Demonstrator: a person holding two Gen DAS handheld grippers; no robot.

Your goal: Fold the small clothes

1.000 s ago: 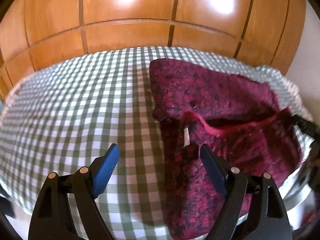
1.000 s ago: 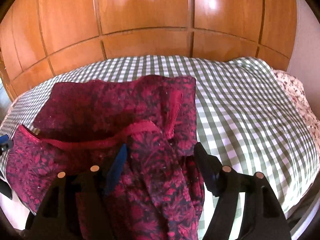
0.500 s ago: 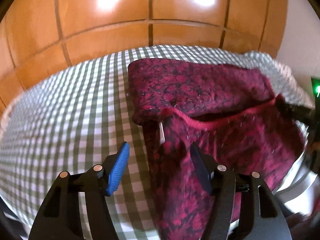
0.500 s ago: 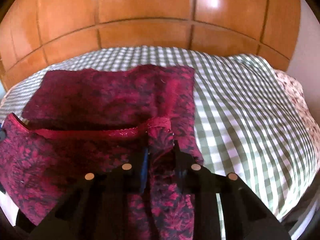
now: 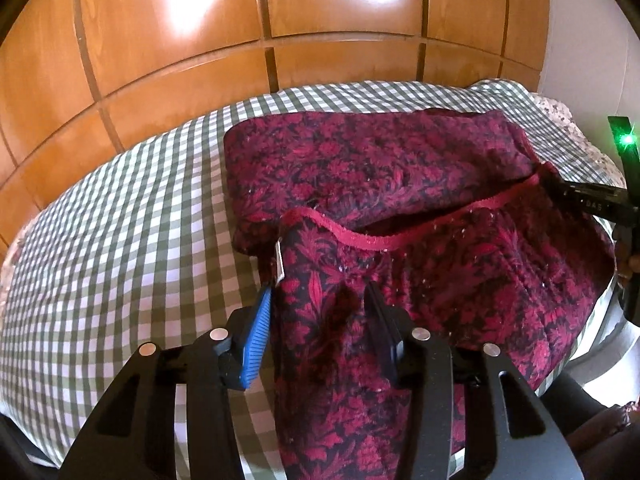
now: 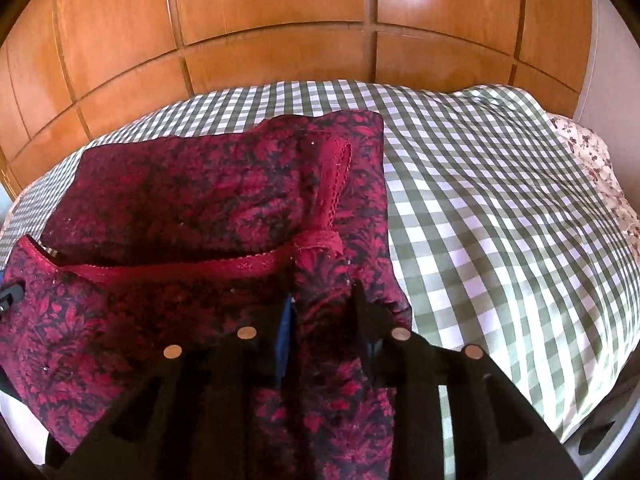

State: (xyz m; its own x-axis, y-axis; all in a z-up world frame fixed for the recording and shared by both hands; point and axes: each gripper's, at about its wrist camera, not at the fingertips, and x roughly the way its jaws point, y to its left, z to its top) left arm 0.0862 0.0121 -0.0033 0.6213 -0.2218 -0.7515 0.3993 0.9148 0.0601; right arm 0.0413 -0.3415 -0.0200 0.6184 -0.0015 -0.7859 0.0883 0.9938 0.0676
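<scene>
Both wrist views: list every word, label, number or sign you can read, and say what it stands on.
White marks, perhaps "DAB", on the right hand-held gripper at the edge of the left wrist view: too small to read surely.
White tag on the red patterned garment: seen edge-on, no print readable.
Green light on that gripper: a lamp, no text.
Checked bedsheet and wooden panels: no writing.

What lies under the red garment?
The garment lies on a green checked sheet, which shows on both sides of it and beyond its far edge. Whatever the sheet covers, and the patch directly beneath the garment, is hidden.
</scene>
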